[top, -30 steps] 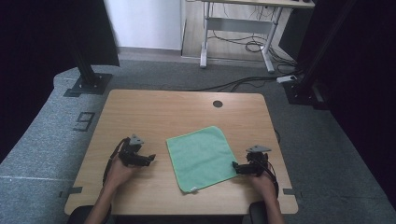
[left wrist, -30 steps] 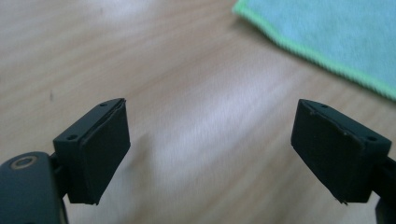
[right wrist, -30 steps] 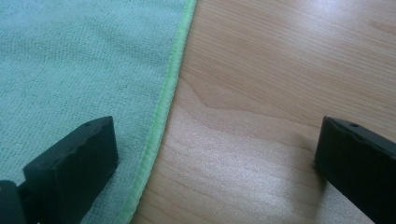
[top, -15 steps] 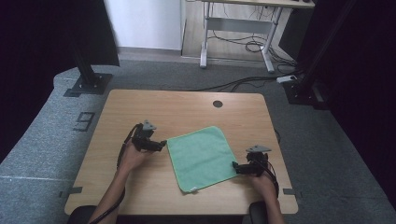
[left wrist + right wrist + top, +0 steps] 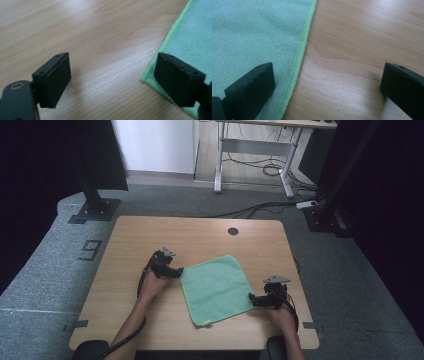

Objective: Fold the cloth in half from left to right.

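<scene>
A green microfibre cloth [image 5: 216, 287] lies flat on the wooden table [image 5: 200, 237], turned a little off square. My left gripper [image 5: 176, 271] is at the cloth's left corner, open; its view has one jaw over bare wood and the other just above that corner of the cloth [image 5: 180, 37]. My right gripper [image 5: 252, 300] rests at the cloth's right corner, open. One of its jaws sits over the cloth [image 5: 249, 35], the other over bare wood, and the cloth's hem runs between them.
A round cable hole [image 5: 233, 231] sits near the table's far edge. A black stand base [image 5: 95, 210] is on the floor at the far left, and another desk's legs and cables [image 5: 255, 165] are farther back.
My left gripper has moved right and away from me across the table, up to the cloth's left corner. The right gripper and the cloth have stayed put.
</scene>
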Available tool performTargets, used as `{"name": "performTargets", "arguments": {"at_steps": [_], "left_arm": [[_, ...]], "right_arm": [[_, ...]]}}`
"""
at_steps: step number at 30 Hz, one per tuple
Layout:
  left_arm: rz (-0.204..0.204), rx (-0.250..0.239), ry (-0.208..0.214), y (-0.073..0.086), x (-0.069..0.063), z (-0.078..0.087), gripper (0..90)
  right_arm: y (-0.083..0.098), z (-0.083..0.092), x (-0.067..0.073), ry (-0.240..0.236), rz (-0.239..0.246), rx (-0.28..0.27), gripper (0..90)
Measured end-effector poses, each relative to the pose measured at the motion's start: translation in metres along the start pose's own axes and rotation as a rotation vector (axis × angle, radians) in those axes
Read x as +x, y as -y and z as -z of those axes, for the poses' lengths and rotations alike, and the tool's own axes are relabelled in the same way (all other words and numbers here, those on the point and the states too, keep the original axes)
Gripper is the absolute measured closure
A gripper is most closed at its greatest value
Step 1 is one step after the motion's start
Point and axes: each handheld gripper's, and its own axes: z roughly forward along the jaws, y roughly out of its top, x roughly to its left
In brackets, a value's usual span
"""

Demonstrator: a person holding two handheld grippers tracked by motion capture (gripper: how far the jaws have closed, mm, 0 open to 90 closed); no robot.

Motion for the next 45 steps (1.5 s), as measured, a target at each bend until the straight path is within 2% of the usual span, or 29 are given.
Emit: {"name": "performTargets", "arguments": {"at_steps": [2, 3, 13, 15, 16, 18, 21, 24, 25, 26, 32, 33, 35, 36, 43, 45], "left_arm": [[0.037, -0.013, 0.029, 0.003, 0.004, -0.001, 13.3], [0.042, -0.012, 0.032, 0.003, 0.005, -0.001, 13.2], [0.045, -0.012, 0.030, 0.003, 0.005, -0.002, 13.0], [0.045, -0.012, 0.030, 0.004, 0.005, -0.001, 13.0], [0.046, -0.012, 0.029, 0.004, 0.005, -0.001, 13.0], [0.046, -0.012, 0.029, 0.004, 0.005, -0.001, 13.0], [0.046, -0.013, 0.029, 0.004, 0.005, -0.001, 13.0], [0.046, -0.012, 0.029, 0.004, 0.005, -0.001, 13.0], [0.046, -0.012, 0.029, 0.004, 0.005, -0.001, 13.0], [0.046, -0.012, 0.029, 0.004, 0.005, -0.001, 13.0], [0.048, -0.013, 0.028, 0.004, 0.004, -0.001, 13.0], [0.048, -0.013, 0.028, 0.004, 0.004, -0.001, 13.0], [0.047, -0.011, 0.027, 0.004, 0.004, -0.001, 13.0], [0.047, -0.011, 0.027, 0.004, 0.004, -0.001, 12.9], [0.047, -0.011, 0.027, 0.004, 0.004, -0.002, 12.4], [0.047, -0.012, 0.027, 0.004, 0.004, -0.002, 12.4]], "right_arm": [[0.000, 0.000, 0.000, 0.000, 0.001, 0.000, 0.0], [0.000, 0.000, 0.000, 0.000, 0.001, 0.000, 0.0], [0.000, 0.000, 0.000, -0.006, 0.004, 0.001, 0.3], [-0.001, 0.002, 0.000, -0.014, 0.001, 0.012, 3.1], [-0.004, 0.005, 0.001, -0.013, 0.016, 0.019, 4.4], [-0.007, 0.008, 0.003, -0.006, 0.030, 0.012, 5.0], [-0.012, 0.018, 0.009, -0.037, 0.035, -0.023, 7.2], [-0.017, 0.026, 0.020, -0.093, 0.051, -0.040, 7.5], [-0.017, 0.026, 0.020, -0.093, 0.051, -0.040, 7.5], [-0.020, 0.027, 0.029, -0.131, 0.074, -0.039, 7.7], [-0.028, 0.024, 0.060, -0.229, 0.125, -0.024, 12.5], [-0.028, 0.024, 0.060, -0.229, 0.125, -0.024, 12.5], [-0.030, 0.022, 0.071, -0.253, 0.144, -0.019, 13.4], [-0.032, 0.020, 0.081, -0.281, 0.159, -0.008, 14.4], [-0.036, 0.015, 0.115, -0.359, 0.218, 0.009, 20.0], [-0.036, 0.014, 0.120, -0.370, 0.229, 0.016, 21.8]]}}
